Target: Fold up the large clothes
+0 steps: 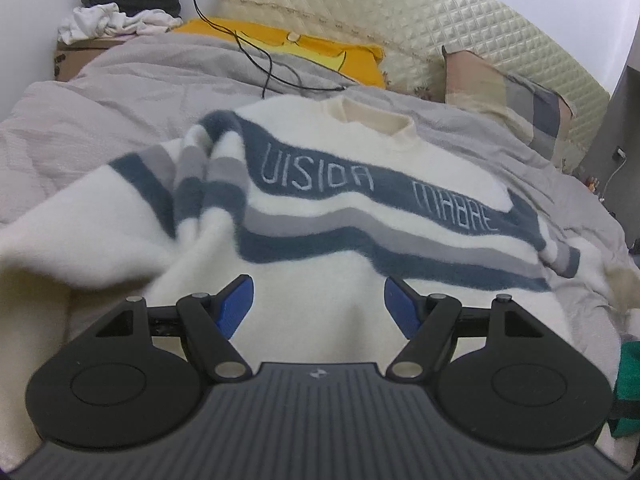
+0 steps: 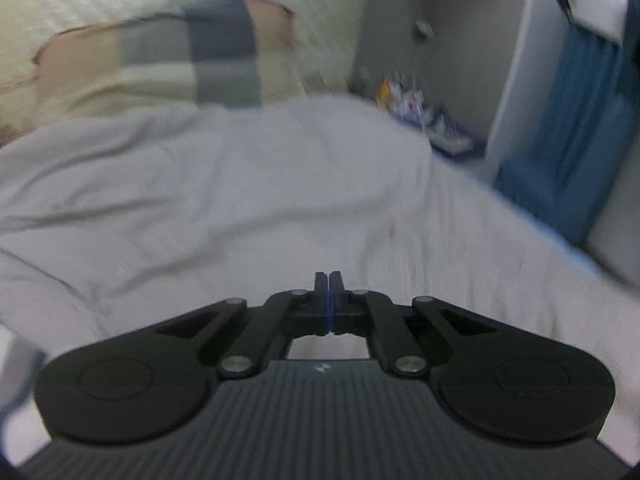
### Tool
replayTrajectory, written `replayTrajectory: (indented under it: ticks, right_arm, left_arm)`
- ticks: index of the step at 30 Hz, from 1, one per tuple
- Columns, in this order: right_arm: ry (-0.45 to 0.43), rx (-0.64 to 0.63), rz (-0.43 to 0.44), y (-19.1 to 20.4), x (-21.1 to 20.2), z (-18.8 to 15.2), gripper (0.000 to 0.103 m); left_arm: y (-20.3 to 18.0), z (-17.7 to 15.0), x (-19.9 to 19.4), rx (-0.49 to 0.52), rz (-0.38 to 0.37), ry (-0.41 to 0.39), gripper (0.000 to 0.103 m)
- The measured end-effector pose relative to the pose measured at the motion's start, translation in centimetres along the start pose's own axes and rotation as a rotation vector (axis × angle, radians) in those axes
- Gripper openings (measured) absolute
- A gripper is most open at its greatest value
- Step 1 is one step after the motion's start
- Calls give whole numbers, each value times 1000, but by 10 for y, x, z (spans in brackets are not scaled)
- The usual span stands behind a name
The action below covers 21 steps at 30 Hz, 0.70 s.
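1. The right gripper [image 2: 329, 280], low in the frame's centre, has its jaws pressed together with nothing between them.
2. Grey bedding [image 2: 224, 200] fills the blurred middle.
3. A patchwork pillow [image 2: 168, 56] lies upper left.

So the sweater [image 1: 340, 208] is spread on the duvet [image 1: 120, 92] with its collar toward the headboard [image 1: 400, 12], one sleeve bunched up on its left side and the other out to the right. Behind the sweater there's a cable [image 1: 272, 68] trailing over the duvet and a flat cushion [image 1: 288, 46] against the headboard, with a pillow [image 1: 508, 100] behind and to its right. Way off behind-left of the sweater sits a cardboard box [image 1: 68, 56] with a heap of clothes [image 1: 120, 8] on top.
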State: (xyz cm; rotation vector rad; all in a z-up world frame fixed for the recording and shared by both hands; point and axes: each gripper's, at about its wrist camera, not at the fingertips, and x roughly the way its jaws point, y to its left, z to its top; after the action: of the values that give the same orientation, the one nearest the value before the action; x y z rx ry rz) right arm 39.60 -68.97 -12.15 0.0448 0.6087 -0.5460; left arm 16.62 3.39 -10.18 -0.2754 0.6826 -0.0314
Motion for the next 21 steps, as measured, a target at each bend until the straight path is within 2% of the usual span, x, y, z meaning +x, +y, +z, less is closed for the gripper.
replayTrajectory:
  ticks: [5,8,10,12,16,21]
  right_arm:
    - [28,55,32,-18,10,-33,3]
    - [32,74,40,-15,-6,-31,3]
    - [28,56,38,-8,-19,-22,3]
    - [3,41,52,2,-42,-11,3]
    - [-47,58,149,25,-102,0,3]
    - [-72,20,277,68,-182,-12,3]
  left_arm:
    - [-3,-1,10,34,9,9,76]
    - [0,1,6,18,5,16,76]
    - [6,7,0,20,36,18,76]
    - [18,11,-8,6,41,1,76]
    - [41,19,-28,-58,37,-32,76]
    - [57,22,-59,-55,48,-81,76]
